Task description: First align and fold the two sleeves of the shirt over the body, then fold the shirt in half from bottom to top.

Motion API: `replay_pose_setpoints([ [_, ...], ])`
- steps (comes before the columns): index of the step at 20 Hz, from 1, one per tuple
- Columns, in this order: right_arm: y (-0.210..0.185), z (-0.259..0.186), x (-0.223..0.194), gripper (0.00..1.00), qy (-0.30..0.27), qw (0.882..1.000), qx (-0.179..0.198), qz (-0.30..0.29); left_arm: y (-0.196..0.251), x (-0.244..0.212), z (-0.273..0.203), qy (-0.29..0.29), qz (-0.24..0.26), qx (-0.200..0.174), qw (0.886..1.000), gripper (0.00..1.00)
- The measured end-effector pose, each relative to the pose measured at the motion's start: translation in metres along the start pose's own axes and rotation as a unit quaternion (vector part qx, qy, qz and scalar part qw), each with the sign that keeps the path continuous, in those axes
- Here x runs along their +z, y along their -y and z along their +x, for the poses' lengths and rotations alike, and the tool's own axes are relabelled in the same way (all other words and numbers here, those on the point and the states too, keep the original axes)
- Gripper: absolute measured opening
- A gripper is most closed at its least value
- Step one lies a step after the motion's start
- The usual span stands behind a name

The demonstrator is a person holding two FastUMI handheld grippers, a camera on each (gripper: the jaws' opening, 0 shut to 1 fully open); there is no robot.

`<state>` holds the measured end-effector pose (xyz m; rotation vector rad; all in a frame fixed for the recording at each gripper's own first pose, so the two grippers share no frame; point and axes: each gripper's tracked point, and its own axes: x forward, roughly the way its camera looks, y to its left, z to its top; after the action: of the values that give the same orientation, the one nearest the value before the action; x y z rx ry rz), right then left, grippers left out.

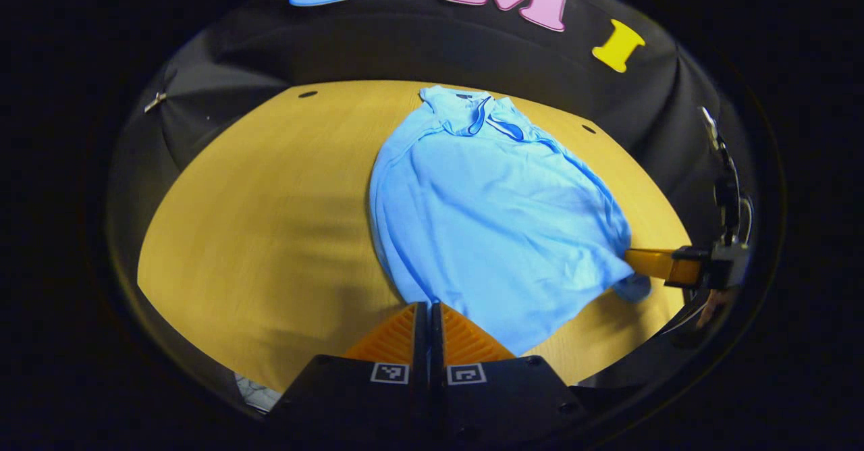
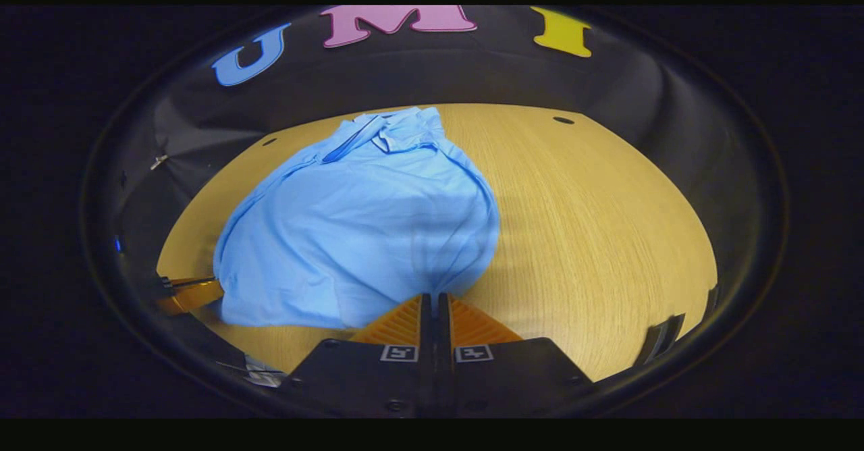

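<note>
The shirt (image 1: 493,228) is light blue and lies spread on the wooden desk (image 1: 270,235), collar (image 1: 472,110) toward the black cloth wall at the far side and hem toward the near edge; its sleeves look folded in over the body, so the outline is a narrow, rounded oblong (a few soft creases run down the cloth). In the left gripper view, the left hand-held gripper (image 1: 429,309) sits at the near hem on the shirt's left side, its two fingers drawn together with a thin slit between them, tips at the cloth's edge; whether fabric is pinched there I cannot tell. Farther right in that view, the right hand-held gripper (image 1: 638,260) reaches in from the side and meets the shirt's lower right corner, where a small bit of cloth pokes out under it. In the right gripper view, the left one shows at the far left by the hem (image 2: 185,294), and the right one's own fingers (image 2: 472,326) are likewise nearly closed at the shirt's near edge.
</note>
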<state>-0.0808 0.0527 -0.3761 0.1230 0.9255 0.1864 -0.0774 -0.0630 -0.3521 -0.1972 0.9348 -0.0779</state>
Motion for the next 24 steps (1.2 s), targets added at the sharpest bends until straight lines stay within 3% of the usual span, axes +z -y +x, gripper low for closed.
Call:
replay_pose_setpoints([
  [4,0.001,-0.001,0.004,0.05,-0.001,1.0,0.01,0.011,0.001,0.01,-0.002,0.003,-0.02,0.009,1.0,0.06],
  [9,-0.001,-0.015,0.043,0.05,0.037,0.999,0.026,0.009,0.012,0.045,-0.024,0.038,-0.017,0.004,0.999,0.06],
  [11,0.0,-0.02,0.059,0.0,0.05,0.998,0.029,0.013,0.013,0.058,-0.03,0.051,-0.018,0.004,0.999,0.06],
  [13,-0.001,-0.024,0.076,0.11,0.064,0.997,0.031,0.011,0.012,0.072,-0.035,0.063,-0.02,0.005,0.998,0.06],
  [15,-0.004,-0.028,0.097,0.1,0.078,0.996,0.036,0.007,0.012,0.089,-0.038,0.075,-0.022,0.007,0.997,0.06],
  [16,-0.007,-0.031,0.109,0.05,0.087,0.995,0.039,0.006,0.013,0.1,-0.041,0.083,-0.023,0.006,0.996,0.06],
  [17,-0.009,-0.032,0.125,0.08,0.098,0.994,0.041,0.003,0.014,0.114,-0.044,0.094,-0.024,0.004,0.995,0.01],
  [18,-0.011,-0.034,0.136,0.11,0.106,0.993,0.043,0.0,0.014,0.125,-0.045,0.099,-0.022,0.005,0.995,0.06],
  [19,-0.012,-0.034,0.148,0.05,0.115,0.992,0.045,-0.003,0.014,0.133,-0.047,0.104,-0.019,0.005,0.994,0.06],
  [21,-0.016,-0.032,0.17,0.09,0.129,0.99,0.048,-0.012,0.017,0.15,-0.045,0.106,-0.021,0.002,0.994,0.06],
  [24,-0.02,-0.025,0.202,0.0,0.148,0.987,0.054,-0.021,0.019,0.178,-0.042,0.118,-0.012,0.002,0.993,0.06],
])
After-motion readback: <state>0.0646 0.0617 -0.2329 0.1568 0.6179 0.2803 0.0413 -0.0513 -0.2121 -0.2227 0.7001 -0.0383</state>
